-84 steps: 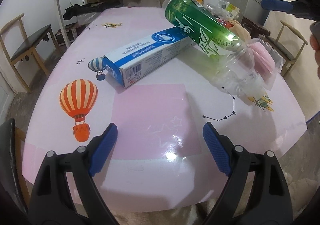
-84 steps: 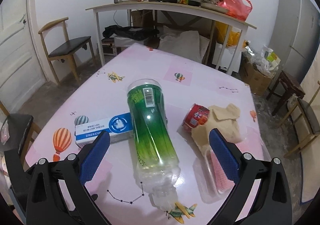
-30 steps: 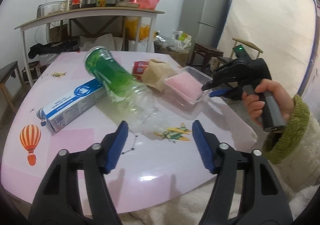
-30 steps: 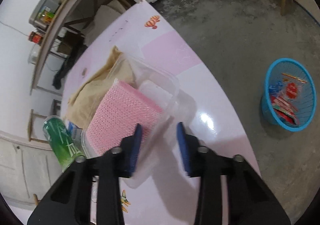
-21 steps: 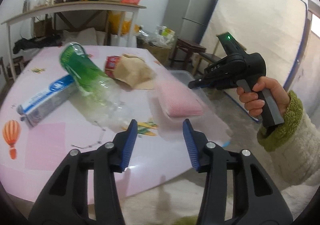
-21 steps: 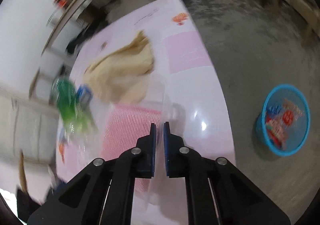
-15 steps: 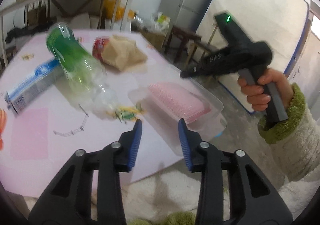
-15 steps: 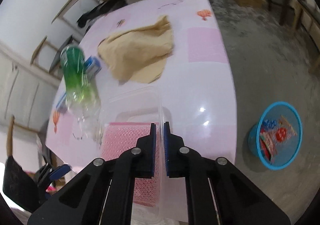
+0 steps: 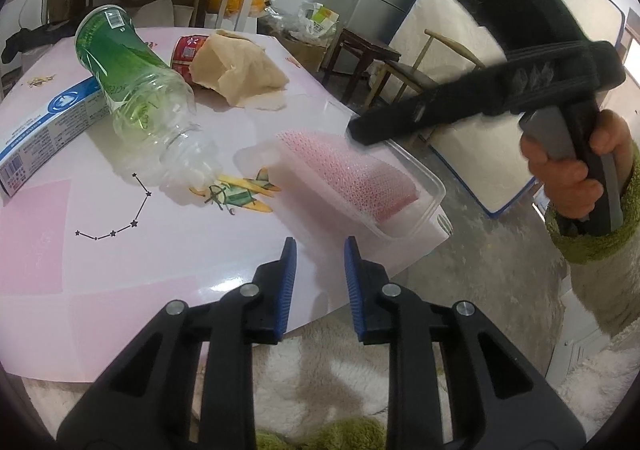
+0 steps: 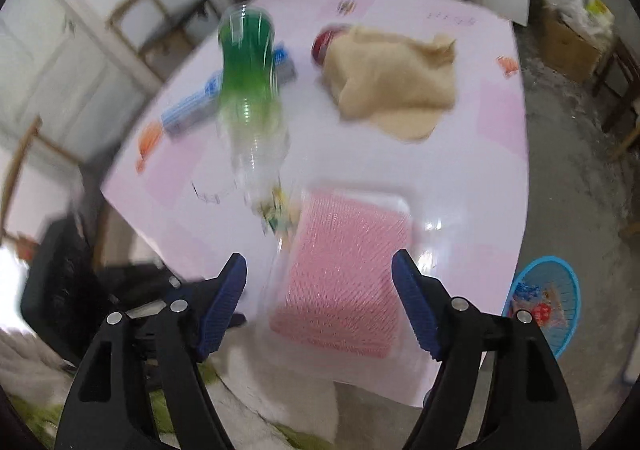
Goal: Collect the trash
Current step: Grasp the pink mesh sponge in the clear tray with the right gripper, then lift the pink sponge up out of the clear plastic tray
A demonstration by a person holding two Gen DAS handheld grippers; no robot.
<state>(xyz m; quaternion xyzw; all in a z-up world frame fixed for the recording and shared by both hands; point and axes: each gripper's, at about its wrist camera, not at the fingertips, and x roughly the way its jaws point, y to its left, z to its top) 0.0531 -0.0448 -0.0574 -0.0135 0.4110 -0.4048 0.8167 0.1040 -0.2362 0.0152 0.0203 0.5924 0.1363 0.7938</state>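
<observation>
- The left hand-held gripper point(image 9: 318, 274) is at the near edge of the surface point(image 9: 120, 258). Its jaws have narrowed to a small gap and appear to hold nothing.
- The clear tray point(image 9: 424, 185) with its pink bubble wrap point(image 9: 352, 173) now lies at the near corner of the surface, just beyond the left gripper's tips. It was dragged there from beside the brown paper point(image 9: 236, 65).
- The right hand-held gripper point(image 10: 320, 262), clamped on the tray's rim half a second ago, is now wide open above the tray and has let go.
- Judgement: the tray is staged for a fresh grasp and a drop into the blue basket point(image 10: 572, 290) on the floor.
- The tray's long axis runs from the surface's near corner back towards the neck of the green bottle point(image 9: 132, 69).
- The bottle's neck points towards the near edge, and it leans on the toothpaste box point(image 9: 44, 129).
</observation>
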